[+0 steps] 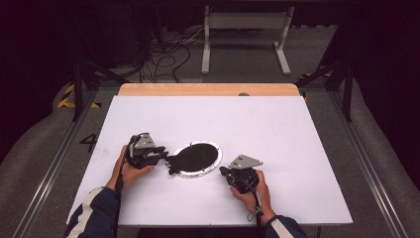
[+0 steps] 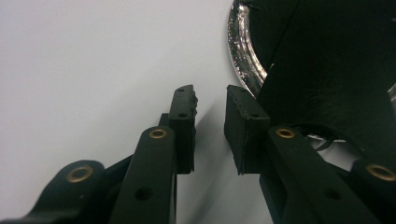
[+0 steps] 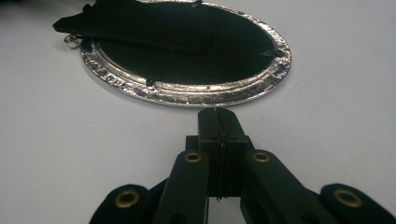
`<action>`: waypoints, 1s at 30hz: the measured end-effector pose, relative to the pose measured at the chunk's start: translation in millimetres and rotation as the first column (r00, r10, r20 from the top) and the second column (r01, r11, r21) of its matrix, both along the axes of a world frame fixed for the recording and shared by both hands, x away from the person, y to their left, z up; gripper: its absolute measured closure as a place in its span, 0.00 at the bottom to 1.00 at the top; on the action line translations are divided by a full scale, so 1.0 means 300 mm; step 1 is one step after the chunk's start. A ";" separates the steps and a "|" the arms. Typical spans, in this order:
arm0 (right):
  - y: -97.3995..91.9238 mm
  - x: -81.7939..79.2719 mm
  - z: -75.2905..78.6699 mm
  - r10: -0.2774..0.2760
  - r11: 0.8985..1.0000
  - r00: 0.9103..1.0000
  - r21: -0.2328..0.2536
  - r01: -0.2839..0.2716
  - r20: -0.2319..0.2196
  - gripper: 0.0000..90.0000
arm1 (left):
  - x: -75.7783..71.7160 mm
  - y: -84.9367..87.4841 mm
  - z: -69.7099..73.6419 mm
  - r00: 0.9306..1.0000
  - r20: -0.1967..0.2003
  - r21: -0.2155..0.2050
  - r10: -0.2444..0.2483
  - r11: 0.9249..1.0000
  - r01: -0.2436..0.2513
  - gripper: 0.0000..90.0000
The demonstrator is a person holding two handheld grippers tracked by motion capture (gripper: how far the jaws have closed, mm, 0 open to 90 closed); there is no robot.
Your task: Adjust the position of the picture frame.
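An oval silver-rimmed tray lies on the white table, left of centre near the front. A black cloth covers its inside, and a flap hangs over the left rim. My left gripper lies just left of that flap and points at it. In the left gripper view its jaws stand slightly apart with nothing between them, beside the tray rim and cloth. My right gripper sits at the tray's right side. In its own view the right gripper is shut and empty, just short of the rim.
The white table top has a wooden strip along its far edge. Beyond it on the floor stand a grey metal frame and loose cables. Metal rails run along both sides of the table.
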State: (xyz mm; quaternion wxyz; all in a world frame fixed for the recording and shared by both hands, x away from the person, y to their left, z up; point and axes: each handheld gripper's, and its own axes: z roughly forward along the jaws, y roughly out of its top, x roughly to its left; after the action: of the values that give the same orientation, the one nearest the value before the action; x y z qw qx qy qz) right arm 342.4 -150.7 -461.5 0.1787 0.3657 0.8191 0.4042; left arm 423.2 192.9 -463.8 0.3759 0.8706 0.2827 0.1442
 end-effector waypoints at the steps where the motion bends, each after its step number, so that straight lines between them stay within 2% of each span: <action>1: 0.000 0.000 0.000 0.000 1.000 1.000 0.000 0.000 0.000 1.00 | 0.000 0.000 0.000 1.000 0.000 0.000 0.000 1.000 0.000 0.82; 3: -0.011 0.002 0.002 -0.007 1.000 1.000 0.001 0.007 -0.002 1.00 | -0.002 0.000 -0.002 1.000 -0.013 -0.015 0.003 1.000 -0.003 0.82; 7: -0.029 0.005 0.008 -0.012 1.000 1.000 -0.007 0.012 -0.002 1.00 | -0.019 -0.020 -0.006 0.998 -0.018 0.003 -0.061 0.998 0.061 0.83; 10: -0.036 0.007 0.006 -0.025 0.999 1.000 -0.028 0.025 0.004 1.00 | -0.036 -0.037 -0.004 0.998 -0.007 0.010 -0.065 0.998 0.065 0.84; 13: -0.044 0.008 0.001 -0.020 0.999 1.000 -0.045 0.020 0.004 1.00 | -0.046 -0.042 -0.005 0.997 -0.020 0.004 -0.075 0.997 0.075 0.85; 15: -0.051 0.009 0.002 -0.018 0.999 1.000 -0.044 0.018 0.004 1.00 | -0.067 -0.063 -0.004 0.994 -0.023 0.006 -0.105 0.994 0.105 0.85; 18: -0.056 0.009 0.004 -0.019 0.999 1.000 -0.039 0.019 0.004 1.00 | -0.081 -0.083 -0.007 0.993 -0.016 0.004 -0.114 0.993 0.114 0.86; 19: -0.060 0.009 0.005 -0.021 0.999 1.000 -0.039 0.021 0.006 1.00 | -0.084 -0.089 -0.005 0.993 -0.012 0.014 -0.119 0.993 0.119 0.87; 23: -0.077 0.010 0.008 -0.028 0.999 1.000 -0.038 0.028 0.010 1.00 | -0.099 -0.114 -0.011 0.993 -0.027 -0.017 -0.119 0.993 0.119 0.88; 30: -0.095 0.012 0.005 -0.033 0.998 0.999 -0.045 0.033 0.004 0.99 | -0.120 -0.136 -0.012 0.992 -0.026 -0.018 -0.121 0.993 0.120 0.91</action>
State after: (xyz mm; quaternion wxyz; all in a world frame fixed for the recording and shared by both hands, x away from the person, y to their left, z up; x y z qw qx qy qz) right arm 345.9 -179.3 -460.1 0.1948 0.3743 0.8216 0.3833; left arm 387.2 152.2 -467.3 0.3872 0.8848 0.2358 0.1073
